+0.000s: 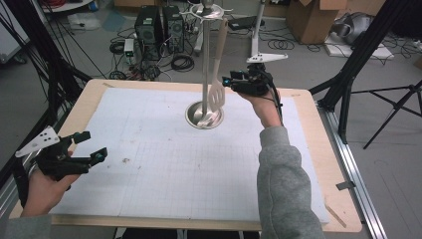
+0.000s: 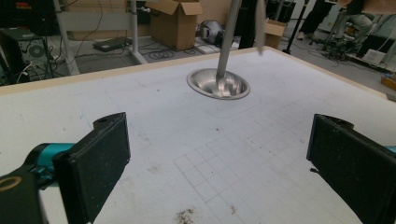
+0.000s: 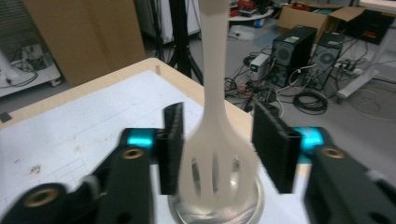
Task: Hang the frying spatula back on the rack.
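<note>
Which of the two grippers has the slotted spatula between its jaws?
The right gripper, up by the metal stand: the hanging spatula sits between its open jaws. The left gripper is apart, over bare mat.

We see a slotted spatula [image 1: 217, 93] of pale, matt plastic, smooth along its handle, at upper centre of the high view. Beside it, the stand [image 1: 204, 115] looks like polished metal, its round base glossy and mirror-bright. The table [image 1: 83, 99] edge is light, bare wood, covered by a matt white paper sheet [image 1: 164, 159] with faint gridlines and small dirty marks. At lower right, the sleeve [image 1: 283, 189] is soft grey cloth.
</note>
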Tool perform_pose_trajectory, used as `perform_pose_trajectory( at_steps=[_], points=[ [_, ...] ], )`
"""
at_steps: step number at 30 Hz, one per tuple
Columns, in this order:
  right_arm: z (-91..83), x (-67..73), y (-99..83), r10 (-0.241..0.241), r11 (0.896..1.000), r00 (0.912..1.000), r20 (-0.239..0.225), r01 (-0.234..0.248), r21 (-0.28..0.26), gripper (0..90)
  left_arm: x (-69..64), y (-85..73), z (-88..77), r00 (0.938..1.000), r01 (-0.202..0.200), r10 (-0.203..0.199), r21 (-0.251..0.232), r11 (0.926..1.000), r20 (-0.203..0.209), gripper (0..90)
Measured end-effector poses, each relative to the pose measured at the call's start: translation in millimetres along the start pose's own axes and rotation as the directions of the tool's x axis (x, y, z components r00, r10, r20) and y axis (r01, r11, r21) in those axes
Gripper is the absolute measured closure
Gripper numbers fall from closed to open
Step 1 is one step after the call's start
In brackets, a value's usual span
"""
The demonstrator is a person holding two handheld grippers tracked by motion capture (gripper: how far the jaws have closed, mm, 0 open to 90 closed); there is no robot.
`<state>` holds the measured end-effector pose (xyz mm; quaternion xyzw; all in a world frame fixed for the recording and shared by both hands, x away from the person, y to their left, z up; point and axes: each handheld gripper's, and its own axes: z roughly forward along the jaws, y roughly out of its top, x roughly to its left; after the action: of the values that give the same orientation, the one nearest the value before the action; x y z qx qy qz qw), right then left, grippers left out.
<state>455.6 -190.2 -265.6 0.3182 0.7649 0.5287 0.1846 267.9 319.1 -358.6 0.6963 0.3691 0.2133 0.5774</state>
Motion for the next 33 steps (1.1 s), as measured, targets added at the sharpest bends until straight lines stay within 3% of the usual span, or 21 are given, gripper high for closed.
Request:
perform_pose_trajectory(
  at_steps=[4, 8, 11, 22, 25, 33],
  points=[
    [-6.8, 3.4, -3.5, -0.005, 1.0, 0.9999, 0.012, 0.005, 0.022, 34.5, -0.7, 1.0, 1.0, 1.0, -0.001, 0.001, -0.008, 1.0, -0.003, 6.6],
    [-14.2, 11.6, -8.3, -0.018, 1.0, 0.9998, 0.006, 0.018, -0.02, 26.6, -0.7, 1.8, 3.1, 1.0, 0.001, -0.001, -0.018, 0.9998, 0.002, 6.6],
    [-17.2, 16.2, -12.8, -0.035, 0.999, 0.9993, -0.012, 0.035, -0.021, 21.6, -0.2, 2.4, 4.4, 1.0, 0.004, -0.004, -0.029, 0.9996, 0.003, 6.6],
    [-41.3, 25.6, -30.0, -0.073, 0.991, 0.9952, -0.065, 0.065, -0.119, 15.1, 6.8, 1.6, 12.1, 0.9999, -0.007, 0.006, -0.059, 0.9982, -0.009, 6.5],
    [-47.4, 26.0, -36.8, -0.06, 0.99, 0.9956, -0.072, 0.05, -0.13, 15.0, 6.5, 3.3, 15.7, 0.9999, -0.012, 0.011, -0.074, 0.9972, -0.005, 6.5],
    [-60.2, 33.0, -57.2, -0.047, 0.985, 0.9942, -0.097, 0.029, -0.172, 14.0, 3.3, 2.3, 27.2, 0.9992, -0.04, 0.039, -0.051, 0.9979, -0.011, 6.5]
  ],
)
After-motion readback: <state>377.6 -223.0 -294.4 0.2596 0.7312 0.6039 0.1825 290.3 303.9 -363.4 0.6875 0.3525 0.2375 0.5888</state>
